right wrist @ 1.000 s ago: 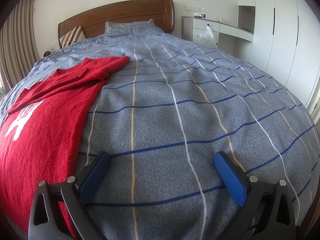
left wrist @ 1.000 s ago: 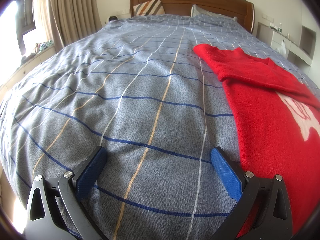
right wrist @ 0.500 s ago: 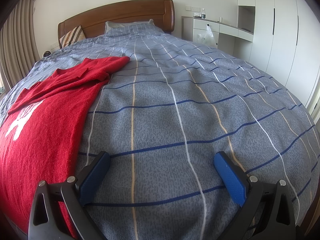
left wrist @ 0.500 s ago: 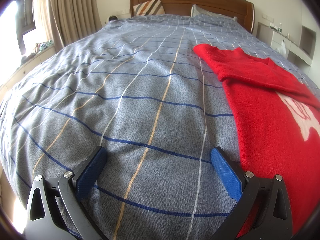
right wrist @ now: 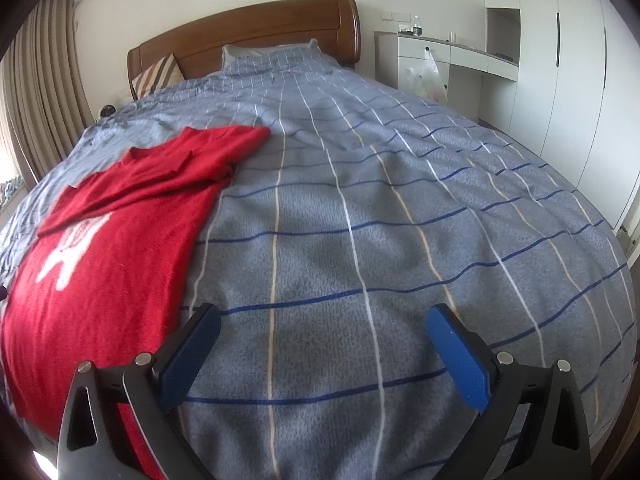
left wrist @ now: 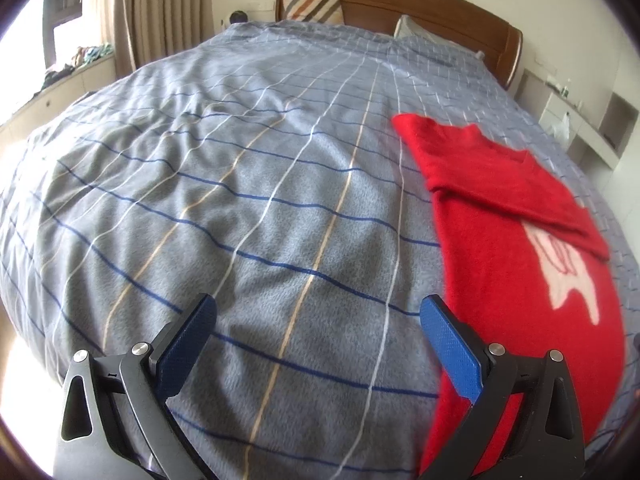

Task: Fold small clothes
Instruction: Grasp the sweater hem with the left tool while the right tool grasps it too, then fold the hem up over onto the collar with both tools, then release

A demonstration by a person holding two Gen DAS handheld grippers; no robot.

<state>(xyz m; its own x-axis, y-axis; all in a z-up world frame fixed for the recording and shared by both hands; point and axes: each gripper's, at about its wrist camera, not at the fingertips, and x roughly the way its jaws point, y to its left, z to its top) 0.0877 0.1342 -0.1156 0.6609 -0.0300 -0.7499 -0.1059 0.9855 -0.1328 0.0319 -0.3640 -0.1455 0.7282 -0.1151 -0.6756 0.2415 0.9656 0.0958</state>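
— Where is the sweater?
— The red sweater (left wrist: 512, 264) lies flat on the bed (left wrist: 240, 184), one sleeve folded across its chest, a white figure on its front.
— And the tongs?
— The left tongs (left wrist: 318, 312) gape wide over the blanket, just left of the sweater's edge. The right tongs (right wrist: 322, 322) gape too, empty, just right of the sweater (right wrist: 104, 260).

You have the bed (right wrist: 400, 240) with a grey-blue checked cover; the red sweater (right wrist: 104, 264) lies flat on it, one sleeve folded across the chest, pillows (right wrist: 272, 54) at the wooden headboard (right wrist: 248, 28).
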